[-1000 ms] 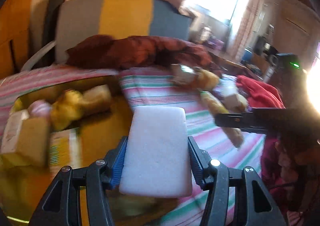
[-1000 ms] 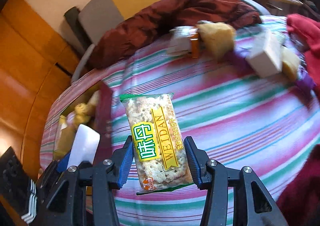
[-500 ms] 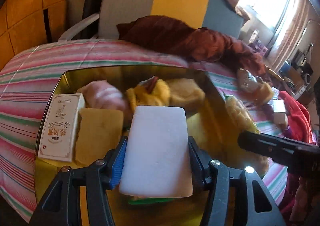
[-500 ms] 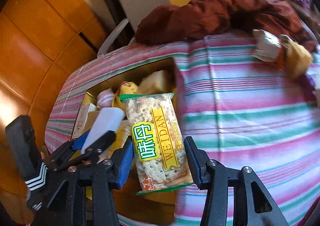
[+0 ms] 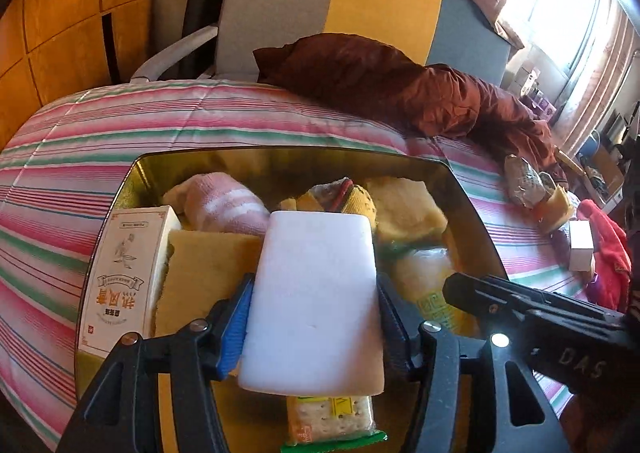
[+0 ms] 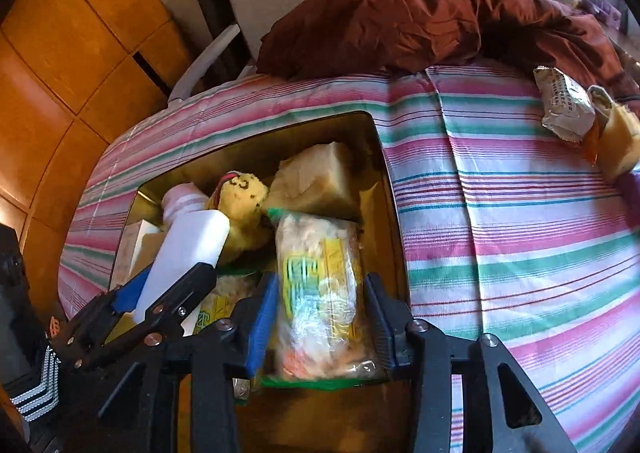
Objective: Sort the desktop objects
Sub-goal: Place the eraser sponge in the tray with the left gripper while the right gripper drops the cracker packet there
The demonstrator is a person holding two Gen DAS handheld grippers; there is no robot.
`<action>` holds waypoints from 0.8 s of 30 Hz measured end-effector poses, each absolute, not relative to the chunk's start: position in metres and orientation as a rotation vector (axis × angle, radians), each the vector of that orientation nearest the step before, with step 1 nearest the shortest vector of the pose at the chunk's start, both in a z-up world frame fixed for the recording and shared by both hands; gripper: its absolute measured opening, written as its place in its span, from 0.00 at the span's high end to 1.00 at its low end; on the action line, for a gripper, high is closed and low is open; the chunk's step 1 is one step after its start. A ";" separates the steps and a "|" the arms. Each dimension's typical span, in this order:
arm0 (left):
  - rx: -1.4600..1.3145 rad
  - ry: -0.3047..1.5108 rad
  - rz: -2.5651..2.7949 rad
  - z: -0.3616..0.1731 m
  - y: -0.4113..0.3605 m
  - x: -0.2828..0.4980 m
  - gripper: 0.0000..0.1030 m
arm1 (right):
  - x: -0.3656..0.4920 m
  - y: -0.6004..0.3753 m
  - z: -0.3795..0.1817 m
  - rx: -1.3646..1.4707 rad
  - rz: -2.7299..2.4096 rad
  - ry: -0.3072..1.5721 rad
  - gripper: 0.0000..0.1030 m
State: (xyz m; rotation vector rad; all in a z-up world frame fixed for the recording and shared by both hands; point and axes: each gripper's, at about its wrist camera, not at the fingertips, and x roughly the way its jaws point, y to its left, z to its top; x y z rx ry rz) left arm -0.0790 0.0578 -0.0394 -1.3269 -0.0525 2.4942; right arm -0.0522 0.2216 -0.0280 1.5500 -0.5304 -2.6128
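Note:
My left gripper [image 5: 314, 317] is shut on a white foam block [image 5: 316, 293] and holds it over a gold tin box [image 5: 280, 159] on the striped cloth. My right gripper [image 6: 320, 317] has its jaws apart around a cracker packet [image 6: 320, 293], which looks blurred and lies in the box [image 6: 384, 189]; a gap shows on each side of it. The box holds a white carton [image 5: 124, 277], a yellow sponge [image 5: 200, 269], a pink sock [image 5: 224, 205], a yellow plush toy [image 6: 244, 209] and another cracker packet [image 5: 332, 419].
A dark red jacket [image 5: 400, 85] lies at the back of the striped cloth [image 6: 520, 233]. A silver packet [image 6: 566, 105], a sponge piece [image 6: 620, 141], a small white box [image 5: 580, 245] and red cloth [image 5: 608, 253] lie to the right. A chair [image 5: 320, 1] stands behind.
Both grippers have moved left from over the striped cloth to over the box. The right gripper's jaws have opened and the cracker packet has dropped into the box.

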 end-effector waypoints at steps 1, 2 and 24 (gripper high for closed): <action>-1.333 -0.038 2.492 -0.040 0.059 -0.079 0.43 | -0.051 0.223 -0.027 1.533 -2.606 -0.547 0.55; -1.334 -0.026 2.493 -0.040 0.060 -0.077 0.43 | -0.048 0.225 -0.025 1.512 -2.603 -0.565 0.53; -1.286 -0.136 2.578 -0.015 0.061 -0.062 0.38 | -0.001 0.277 -0.005 1.347 -2.689 -0.683 0.49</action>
